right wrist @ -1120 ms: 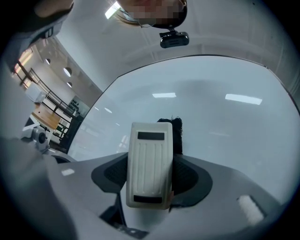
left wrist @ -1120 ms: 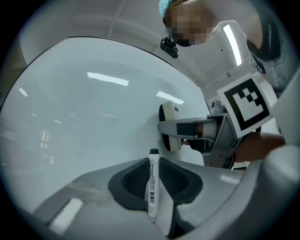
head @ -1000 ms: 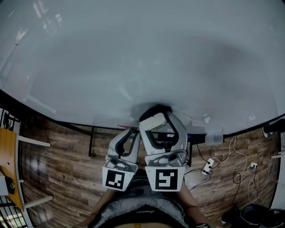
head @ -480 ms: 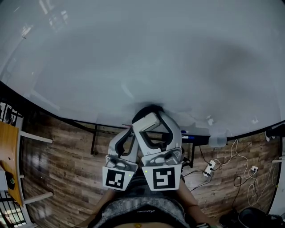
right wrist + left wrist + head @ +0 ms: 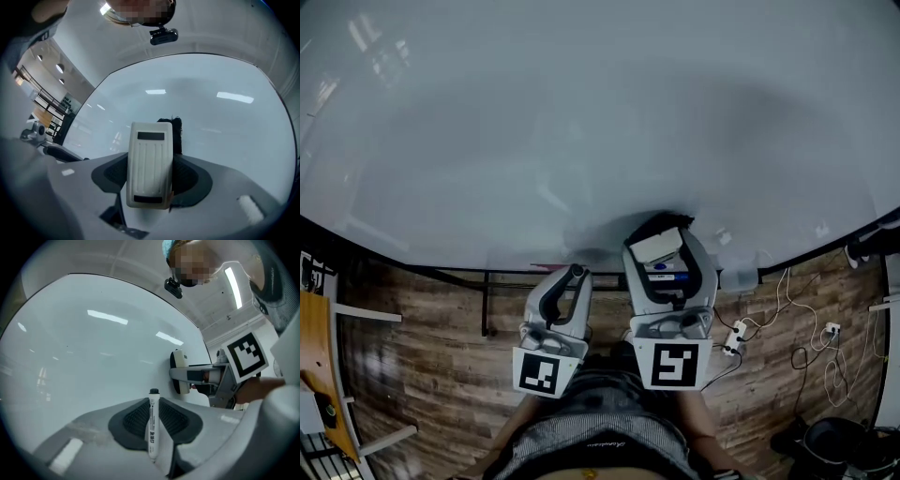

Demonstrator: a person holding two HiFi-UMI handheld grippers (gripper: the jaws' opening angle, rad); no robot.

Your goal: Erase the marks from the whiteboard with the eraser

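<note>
The whiteboard fills the upper head view and shows no clear marks, only faint smears. My right gripper is shut on a white eraser with a black felt pad, and the pad is pressed against the board's lower edge. In the right gripper view the eraser stands upright between the jaws with the whiteboard behind. My left gripper is held lower, off the board, shut on a white marker with a black cap. The eraser and right gripper also show in the left gripper view.
A marker tray with a blue marker runs under the board. Wooden floor below holds a power strip and loose white cables. A wooden desk stands at the left. The person's torso sits at the bottom edge.
My right gripper with the eraser has slid to the right along the board's lower part. The left gripper has dropped slightly and stays beside it. The head view has shifted.
</note>
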